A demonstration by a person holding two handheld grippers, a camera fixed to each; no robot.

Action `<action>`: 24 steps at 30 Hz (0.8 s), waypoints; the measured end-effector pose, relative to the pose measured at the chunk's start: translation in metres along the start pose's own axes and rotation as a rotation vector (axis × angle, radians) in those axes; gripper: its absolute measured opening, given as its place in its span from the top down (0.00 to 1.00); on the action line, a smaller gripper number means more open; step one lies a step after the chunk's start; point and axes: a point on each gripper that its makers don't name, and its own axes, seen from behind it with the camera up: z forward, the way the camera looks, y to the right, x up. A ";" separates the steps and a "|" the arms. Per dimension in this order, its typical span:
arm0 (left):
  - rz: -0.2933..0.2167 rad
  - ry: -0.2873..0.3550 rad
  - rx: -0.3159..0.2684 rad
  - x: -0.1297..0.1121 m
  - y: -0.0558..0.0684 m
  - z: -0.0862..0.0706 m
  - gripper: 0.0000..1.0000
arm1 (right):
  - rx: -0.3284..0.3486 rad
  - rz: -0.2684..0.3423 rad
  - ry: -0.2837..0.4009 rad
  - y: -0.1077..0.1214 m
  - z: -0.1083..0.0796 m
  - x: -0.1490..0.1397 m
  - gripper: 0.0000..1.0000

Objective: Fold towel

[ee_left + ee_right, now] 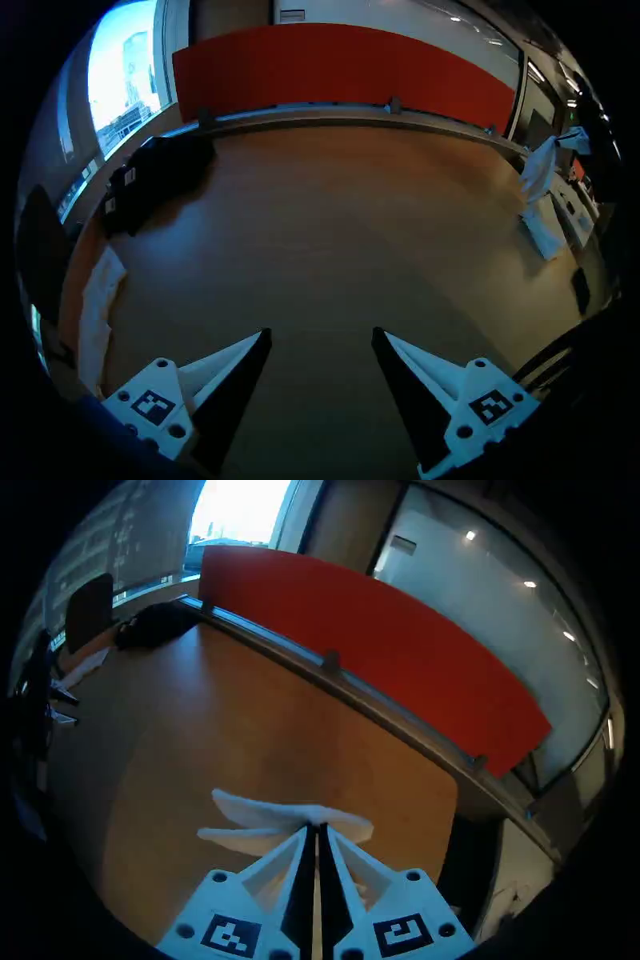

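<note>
The right gripper (pixel 318 829) has its fingers pressed together on a white towel (pixel 268 813) — the cloth is bunched at the tips and fans out to the left in soft, pointed folds over the wooden table (pixel 200 720). The left gripper (pixel 320 334) is spread wide above the tabletop.

The wooden table (pixel 320 240) lies bare through its wide middle. A black bag (pixel 160 180) blocks the far left corner. A white cloth (pixel 96 312) lies at the left edge, and the red divider (pixel 344 68) walls the far side. The towel (pixel 256 810) bunches around the right gripper's (pixel 318 828) pinched tips.
</note>
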 end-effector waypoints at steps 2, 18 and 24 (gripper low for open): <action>0.003 0.000 0.000 0.001 0.000 0.000 0.07 | -0.004 0.004 -0.005 0.002 -0.001 -0.005 0.94; 0.028 -0.004 -0.009 0.003 0.006 0.000 0.07 | -0.079 0.137 -0.075 0.025 -0.032 -0.090 0.94; 0.035 -0.006 -0.012 0.003 0.010 0.000 0.07 | -0.097 0.192 -0.122 0.022 -0.043 -0.134 0.94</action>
